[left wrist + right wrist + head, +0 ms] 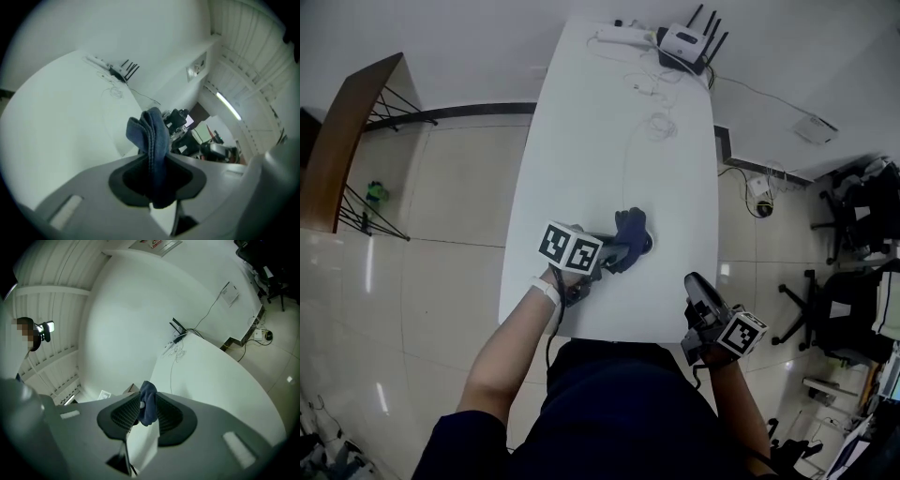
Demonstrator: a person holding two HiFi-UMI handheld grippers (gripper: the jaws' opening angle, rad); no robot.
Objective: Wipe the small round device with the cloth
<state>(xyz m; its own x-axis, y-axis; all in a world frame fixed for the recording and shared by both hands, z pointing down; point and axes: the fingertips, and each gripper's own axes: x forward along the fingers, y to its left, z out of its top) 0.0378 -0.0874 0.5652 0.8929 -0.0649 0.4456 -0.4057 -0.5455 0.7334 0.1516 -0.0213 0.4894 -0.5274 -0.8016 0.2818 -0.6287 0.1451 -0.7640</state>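
A dark blue cloth point(631, 228) lies bunched near the front of the white table point(609, 122). My left gripper point(623, 251) is shut on it. In the left gripper view the cloth point(152, 136) is pinched between the pads and sticks up past them. A thin cable point(624, 159) runs down the table to the cloth. The small round device is hidden under the cloth. My right gripper point(694, 281) hovers at the table's front right edge, apart from the cloth, its jaws a little apart with nothing in them. In the right gripper view the cloth point(148, 401) shows through the gap.
At the table's far end stand a white router with black antennas point(689, 42) and a white power strip point(623, 36), with loose white cables point(656, 122) below them. A wooden shelf point(342, 150) stands on the floor at left, office chairs point(853, 281) at right.
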